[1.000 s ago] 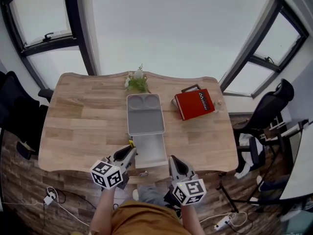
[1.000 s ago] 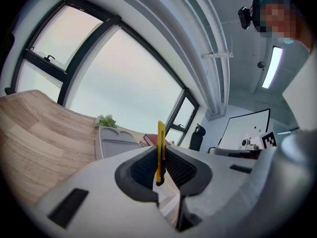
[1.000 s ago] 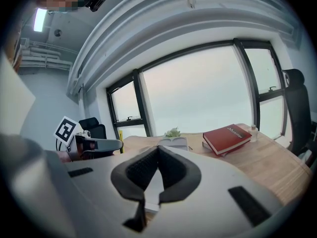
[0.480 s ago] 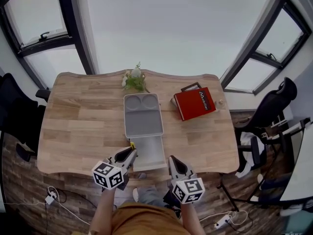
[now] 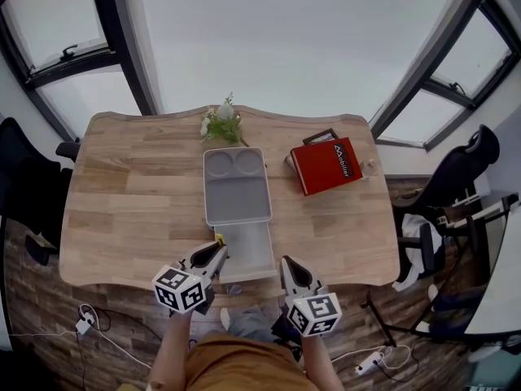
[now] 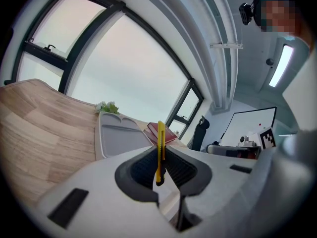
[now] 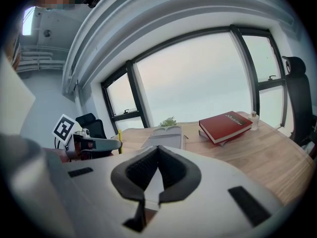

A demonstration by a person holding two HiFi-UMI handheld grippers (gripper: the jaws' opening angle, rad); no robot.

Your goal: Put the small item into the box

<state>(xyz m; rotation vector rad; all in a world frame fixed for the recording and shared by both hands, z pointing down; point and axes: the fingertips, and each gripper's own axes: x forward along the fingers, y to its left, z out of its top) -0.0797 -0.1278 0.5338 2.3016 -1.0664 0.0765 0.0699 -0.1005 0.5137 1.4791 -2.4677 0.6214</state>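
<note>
Now, the wooden table (image 5: pixel 122 186) stretches ahead of both pairs of jaws, with the open grey box (image 5: pixel 247 249) just beyond the tips of the left gripper (image 5: pixel 213 251) and the red book (image 5: pixel 328 165) further off, ahead of the right gripper (image 5: pixel 289 269). The left gripper's jaws are clamped on a thin yellow item (image 6: pixel 160 150) standing upright between them; the right gripper's jaws are pressed together, empty

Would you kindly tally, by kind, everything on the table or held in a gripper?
Grey box, open: 1
Red book: 1
Flat item under the book: 1
Small plant: 1
Small bottle: 1
Yellow utility knife, in left gripper: 1
Total: 6
</note>
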